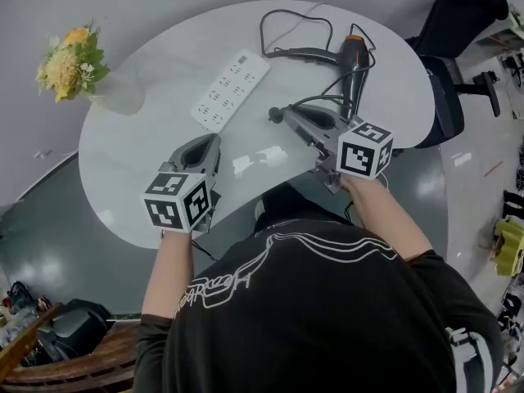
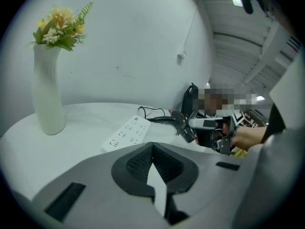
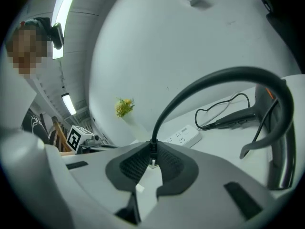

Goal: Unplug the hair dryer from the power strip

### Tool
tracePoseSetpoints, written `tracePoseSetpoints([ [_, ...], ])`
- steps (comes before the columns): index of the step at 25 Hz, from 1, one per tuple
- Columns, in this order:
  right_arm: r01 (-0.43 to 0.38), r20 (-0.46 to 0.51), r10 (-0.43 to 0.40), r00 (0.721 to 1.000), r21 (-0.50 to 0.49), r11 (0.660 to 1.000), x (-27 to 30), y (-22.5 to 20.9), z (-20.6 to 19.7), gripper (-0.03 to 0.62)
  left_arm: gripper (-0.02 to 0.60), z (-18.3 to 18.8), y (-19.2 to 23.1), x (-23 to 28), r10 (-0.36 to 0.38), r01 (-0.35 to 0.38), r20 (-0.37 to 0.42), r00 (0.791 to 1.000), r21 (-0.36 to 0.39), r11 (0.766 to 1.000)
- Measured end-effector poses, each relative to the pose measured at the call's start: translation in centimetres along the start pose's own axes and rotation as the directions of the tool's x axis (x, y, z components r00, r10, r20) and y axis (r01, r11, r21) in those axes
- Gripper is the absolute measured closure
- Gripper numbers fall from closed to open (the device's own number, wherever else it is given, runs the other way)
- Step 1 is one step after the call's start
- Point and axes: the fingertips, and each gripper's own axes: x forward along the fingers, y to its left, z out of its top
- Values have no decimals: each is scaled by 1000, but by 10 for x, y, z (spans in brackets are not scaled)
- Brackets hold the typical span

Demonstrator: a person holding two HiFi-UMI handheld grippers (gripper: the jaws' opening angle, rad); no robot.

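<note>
A white power strip [image 1: 231, 88] lies on the round white table [image 1: 139, 178], and no plug sits in the sockets I can see. The black hair dryer [image 1: 352, 60] with an orange mark lies at the far right. My right gripper [image 1: 286, 119] is shut on the dryer's black plug [image 1: 275, 114], held above the table to the right of the strip and apart from it. In the right gripper view the cord [image 3: 214, 78] arcs up out of the jaws of the right gripper [image 3: 153, 152]. My left gripper [image 1: 209, 147] hovers near the table's front, shut and holding nothing.
A white vase of yellow flowers [image 1: 72, 60] stands at the table's far left. A black office chair [image 1: 458, 23] is beyond the right edge. The dryer's cord [image 1: 286, 23] loops across the far side of the table.
</note>
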Motion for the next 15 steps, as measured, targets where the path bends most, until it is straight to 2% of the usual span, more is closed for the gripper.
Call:
tracePoseSetpoints([
  [3, -12, 23, 13, 1000, -17, 1000, -19, 18, 3, 565, 580, 5, -18, -19, -47, 50, 62, 997, -52, 997],
  [6, -17, 42, 20, 999, -55, 998, -36, 36, 6, 565, 580, 7, -32, -38, -72, 78, 96, 993, -66, 995],
  [15, -39, 145, 50, 988, -77, 996, -79, 81, 22, 565, 580, 30, -84, -85, -134, 131, 205, 970, 28, 991],
])
